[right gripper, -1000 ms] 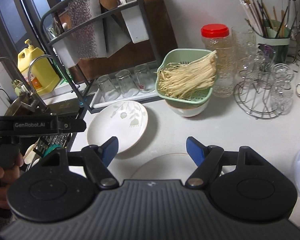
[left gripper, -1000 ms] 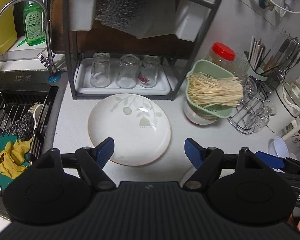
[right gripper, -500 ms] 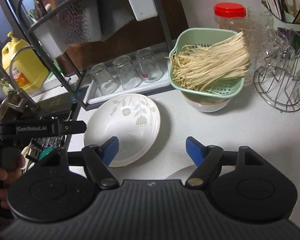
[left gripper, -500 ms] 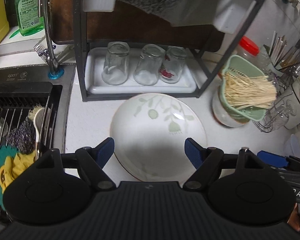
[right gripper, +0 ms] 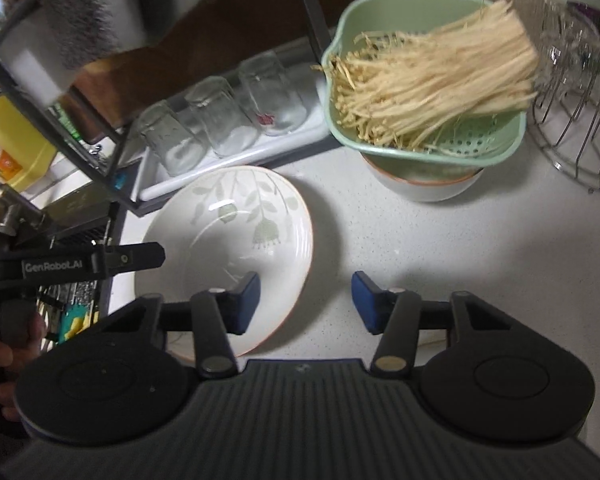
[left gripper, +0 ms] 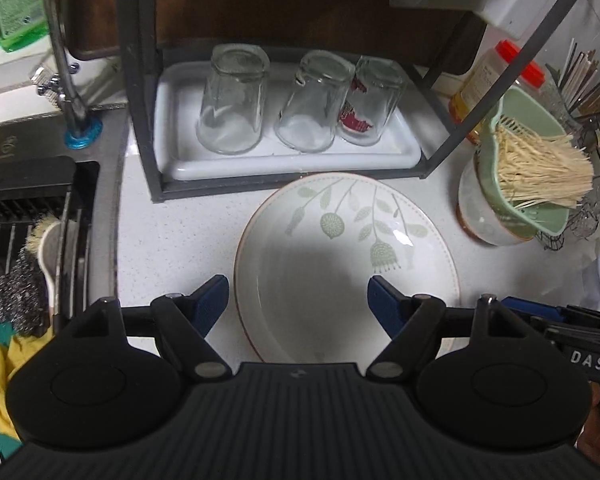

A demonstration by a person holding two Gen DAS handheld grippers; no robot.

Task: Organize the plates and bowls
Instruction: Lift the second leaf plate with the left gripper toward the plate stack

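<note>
Plate (left gripper: 346, 268): lies flat on the white surface (left gripper: 172, 240), just in front of the rack's glass tray (left gripper: 292, 160), free for lifting.
Left gripper (left gripper: 298, 300): hovers low over the plate's near half, fingers (left gripper: 210, 298) spread wide on either side of it, holding nothing; probably lined up to grip the rim.
Right gripper (right gripper: 304, 300): fingers wide apart and empty, its left finger over the plate's edge at 4 o'clock.
Bowl (right gripper: 424, 186): at 2 o'clock from the plate, carrying a green colander (right gripper: 424, 142) of noodles, so it's occupied.
Sink (left gripper: 32, 240): at 9 o'clock.
</note>
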